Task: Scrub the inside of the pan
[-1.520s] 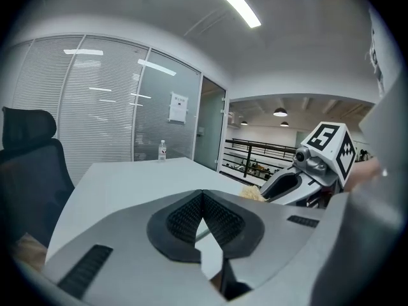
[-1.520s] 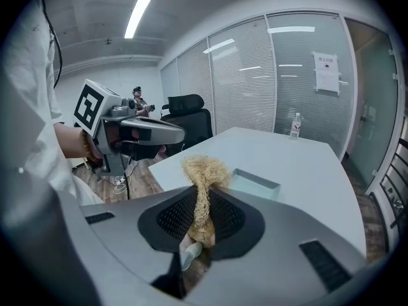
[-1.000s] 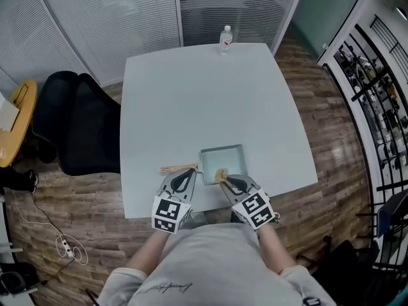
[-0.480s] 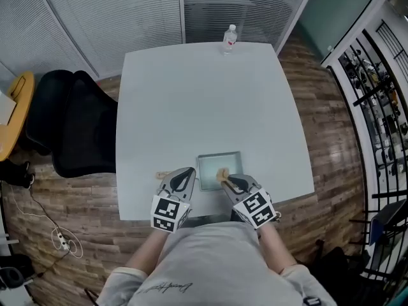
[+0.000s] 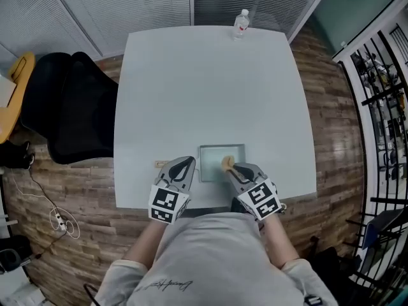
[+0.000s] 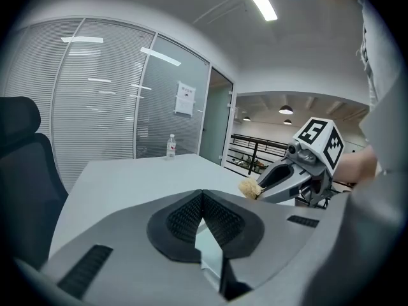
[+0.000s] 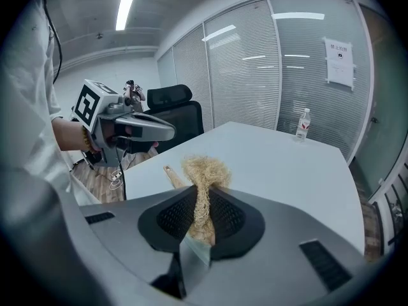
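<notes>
Head view: the pan (image 5: 210,153) is sitting at the 6 o'clock edge of the table (image 5: 204,81), right in front of the person. The right gripper (image 5: 233,169) is reaching in from the pan's 5 o'clock. Its scrubber (image 5: 227,163) is now lying over the middle of the pan floor. A second ago it was lying nearer the near rim, so the stroke is travelling toward 12 o'clock. The left gripper (image 5: 183,166) is keeping its place at the pan's 9 o'clock, tip just beside the rim, above a wooden handle (image 5: 160,164). Whether it is touching the pan I cannot tell. A bottle (image 5: 241,23) is standing at the table's 12 o'clock edge.

Left gripper view: the pads are meeting, jaws fully together, nothing between them. The right gripper (image 6: 261,185) is showing at 3 o'clock, with the scrubber (image 6: 248,187) poking from its tip.

Right gripper view: the jaws are clamping the fibrous scrubber (image 7: 205,171), its tuft sticking out past the pads. The left gripper (image 7: 169,132) is hanging at 10 o'clock.

Judgement: scrubbing is under way, with the floor only partly covered. The pan is looking unheld, so it may be sliding under the strokes
</notes>
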`<act>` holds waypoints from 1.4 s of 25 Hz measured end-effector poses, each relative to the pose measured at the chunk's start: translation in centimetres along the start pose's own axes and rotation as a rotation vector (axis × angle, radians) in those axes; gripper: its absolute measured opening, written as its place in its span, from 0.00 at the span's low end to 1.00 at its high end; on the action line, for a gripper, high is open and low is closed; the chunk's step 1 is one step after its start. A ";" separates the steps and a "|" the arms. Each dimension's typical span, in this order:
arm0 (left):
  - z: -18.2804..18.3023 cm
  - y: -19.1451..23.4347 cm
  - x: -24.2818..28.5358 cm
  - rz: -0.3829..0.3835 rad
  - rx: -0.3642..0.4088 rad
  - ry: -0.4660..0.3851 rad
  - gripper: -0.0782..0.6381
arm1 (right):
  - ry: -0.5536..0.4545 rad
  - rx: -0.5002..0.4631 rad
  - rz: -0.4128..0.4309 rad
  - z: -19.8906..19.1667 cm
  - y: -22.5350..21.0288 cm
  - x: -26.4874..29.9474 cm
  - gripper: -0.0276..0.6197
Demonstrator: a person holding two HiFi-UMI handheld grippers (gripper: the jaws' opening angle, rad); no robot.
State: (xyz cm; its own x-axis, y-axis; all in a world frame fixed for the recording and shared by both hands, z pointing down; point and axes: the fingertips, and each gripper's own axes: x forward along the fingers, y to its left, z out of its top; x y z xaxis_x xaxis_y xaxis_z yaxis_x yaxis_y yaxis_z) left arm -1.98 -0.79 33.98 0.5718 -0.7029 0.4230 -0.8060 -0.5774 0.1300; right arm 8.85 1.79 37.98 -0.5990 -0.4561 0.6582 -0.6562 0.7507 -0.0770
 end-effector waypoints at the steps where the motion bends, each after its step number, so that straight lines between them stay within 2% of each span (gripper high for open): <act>1: -0.1 0.2 0.1 0.000 0.007 0.005 0.12 | 0.004 -0.003 -0.004 0.0 -0.3 0.0 0.15; 6: -1.6 0.7 0.0 -0.008 0.017 0.059 0.12 | 0.033 0.006 -0.008 -1.2 -1.0 0.4 0.15; 13: -2.5 1.0 -0.1 -0.033 0.014 0.091 0.12 | 0.066 0.015 0.003 -2.0 -1.2 0.9 0.15; 20: -3.3 1.7 0.4 -0.042 0.053 0.126 0.12 | 0.084 0.011 0.011 -2.3 -2.2 1.2 0.15; 24: -3.9 1.5 0.4 -0.053 0.054 0.136 0.12 | 0.104 0.004 0.021 -2.7 -1.9 1.4 0.15; 31: -5.3 1.5 0.5 -0.080 0.115 0.179 0.12 | 0.150 0.010 0.044 -3.5 -1.4 2.3 0.15; 35: -5.7 2.0 0.4 -0.085 0.122 0.184 0.12 | 0.152 0.008 0.048 -3.3 -1.1 3.0 0.15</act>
State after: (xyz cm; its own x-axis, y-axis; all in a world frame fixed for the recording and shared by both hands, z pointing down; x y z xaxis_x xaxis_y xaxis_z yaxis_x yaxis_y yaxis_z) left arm -4.18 0.13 39.51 0.5902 -0.5688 0.5729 -0.7253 -0.6851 0.0670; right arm 9.23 1.17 42.49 -0.5535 -0.3416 0.7596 -0.6326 0.7656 -0.1167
